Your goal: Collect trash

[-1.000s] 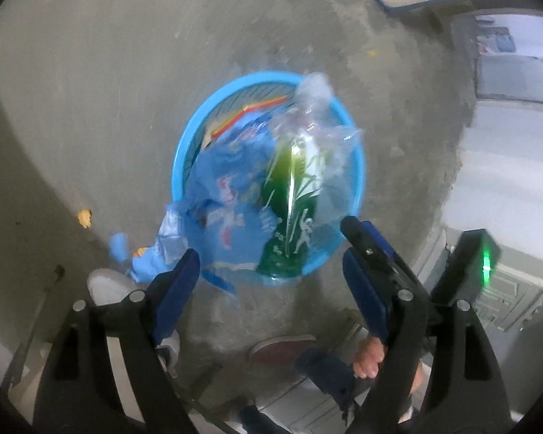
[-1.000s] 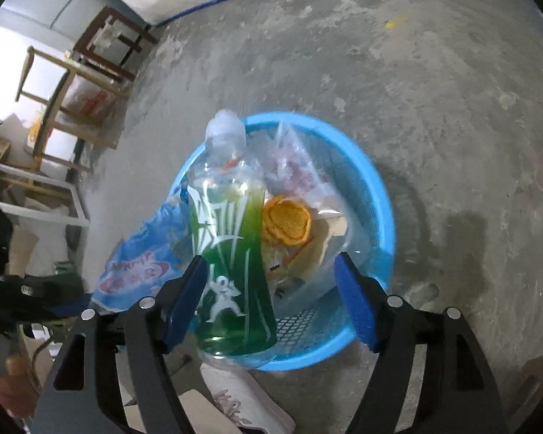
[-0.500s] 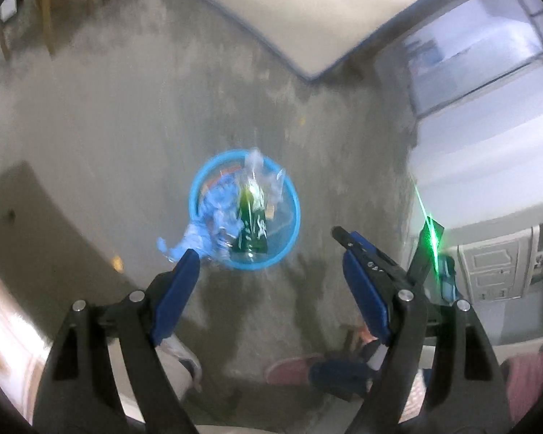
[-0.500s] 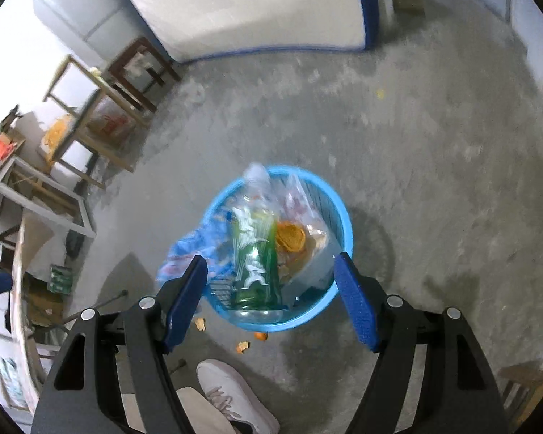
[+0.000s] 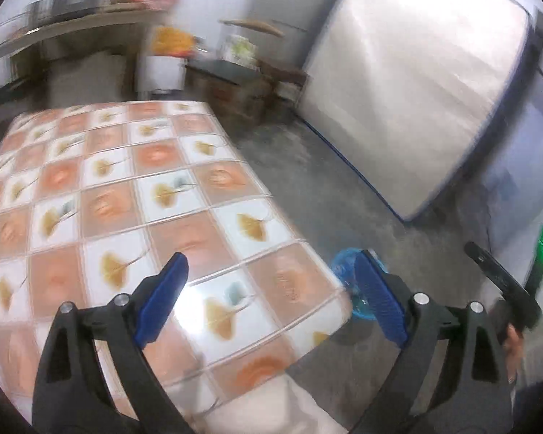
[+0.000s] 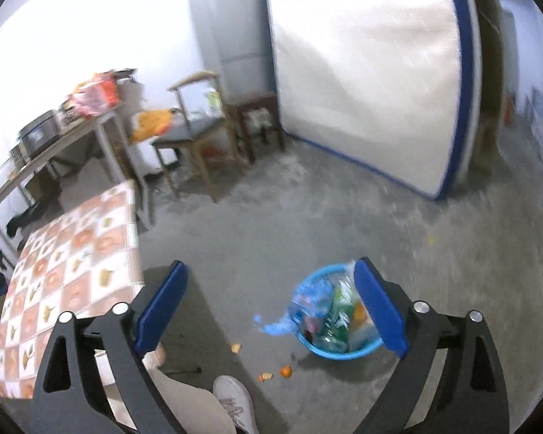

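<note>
A blue plastic basket (image 6: 338, 352) stands on the concrete floor, filled with a green-labelled bottle (image 6: 338, 316), blue wrappers (image 6: 309, 298) hanging over its left rim and other trash. My right gripper (image 6: 271, 307) is open and empty, high above the floor, left of the basket. My left gripper (image 5: 271, 303) is open and empty above the near corner of the tiled table (image 5: 101, 195). In the left wrist view only a sliver of the basket (image 5: 344, 264) shows past the table corner.
Orange scraps (image 6: 285, 371) lie on the floor before the basket, by a white shoe (image 6: 235, 398). A chair (image 6: 195, 137), a stool (image 6: 259, 123), a fridge (image 6: 235, 29), a metal shelf (image 6: 54, 137) and a standing mattress (image 6: 362, 65) line the far side.
Both grippers have risen far above the basket and tilted up toward the room. The left one has swung over the tiled table. The trash stays in the basket.
</note>
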The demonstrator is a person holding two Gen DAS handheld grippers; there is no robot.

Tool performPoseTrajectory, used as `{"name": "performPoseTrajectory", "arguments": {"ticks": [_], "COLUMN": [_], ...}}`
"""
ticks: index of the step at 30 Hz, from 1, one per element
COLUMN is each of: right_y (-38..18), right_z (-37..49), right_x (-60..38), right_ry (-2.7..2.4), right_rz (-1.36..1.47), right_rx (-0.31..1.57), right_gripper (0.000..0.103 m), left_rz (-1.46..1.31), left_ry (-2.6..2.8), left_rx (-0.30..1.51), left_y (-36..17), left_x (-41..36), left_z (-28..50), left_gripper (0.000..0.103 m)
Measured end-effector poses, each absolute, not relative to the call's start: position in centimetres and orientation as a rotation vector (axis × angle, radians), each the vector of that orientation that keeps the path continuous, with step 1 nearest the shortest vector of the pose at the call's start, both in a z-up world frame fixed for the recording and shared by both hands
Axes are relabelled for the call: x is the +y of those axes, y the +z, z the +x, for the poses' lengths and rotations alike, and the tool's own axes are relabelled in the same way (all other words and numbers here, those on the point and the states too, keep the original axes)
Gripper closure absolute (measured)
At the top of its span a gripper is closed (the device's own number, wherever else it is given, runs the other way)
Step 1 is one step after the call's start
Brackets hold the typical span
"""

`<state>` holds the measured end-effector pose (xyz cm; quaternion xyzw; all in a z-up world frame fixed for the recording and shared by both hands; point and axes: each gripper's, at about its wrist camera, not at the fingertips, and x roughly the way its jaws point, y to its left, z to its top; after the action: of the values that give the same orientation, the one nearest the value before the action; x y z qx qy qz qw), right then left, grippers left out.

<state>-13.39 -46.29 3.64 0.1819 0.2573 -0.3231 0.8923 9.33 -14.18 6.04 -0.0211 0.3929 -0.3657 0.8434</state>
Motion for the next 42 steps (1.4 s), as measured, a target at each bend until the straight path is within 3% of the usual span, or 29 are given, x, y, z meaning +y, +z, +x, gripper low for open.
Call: {"name": "performPoseTrajectory", "arguments": {"ticks": [7, 17, 42], "right_y": [6.5, 4.7, 4.3], "right_z": [-10.7, -9.0, -7.7], "right_x": [-36.8, -28.1, -28.3], "right_ry": [-0.599, -0.605, -0.666], "right_rz": [0.257, 0.125, 0.106], "right_rx": [0.512, 0.585, 0.667], "right_gripper": [0.007, 0.006, 0.006], "left_rz": [-0.075, -0.062, 0.026], "left_ry": [-0.634, -0.459, -0.306], "left_rx": [0.734, 0.726, 0.734], "left_y": [6.2, 4.4, 3.2], "left_x": [-10.5, -7.9, -9.0], "left_z": [6.9, 4.3, 6.3], "left_gripper": [0.009, 0.008, 0.008]}}
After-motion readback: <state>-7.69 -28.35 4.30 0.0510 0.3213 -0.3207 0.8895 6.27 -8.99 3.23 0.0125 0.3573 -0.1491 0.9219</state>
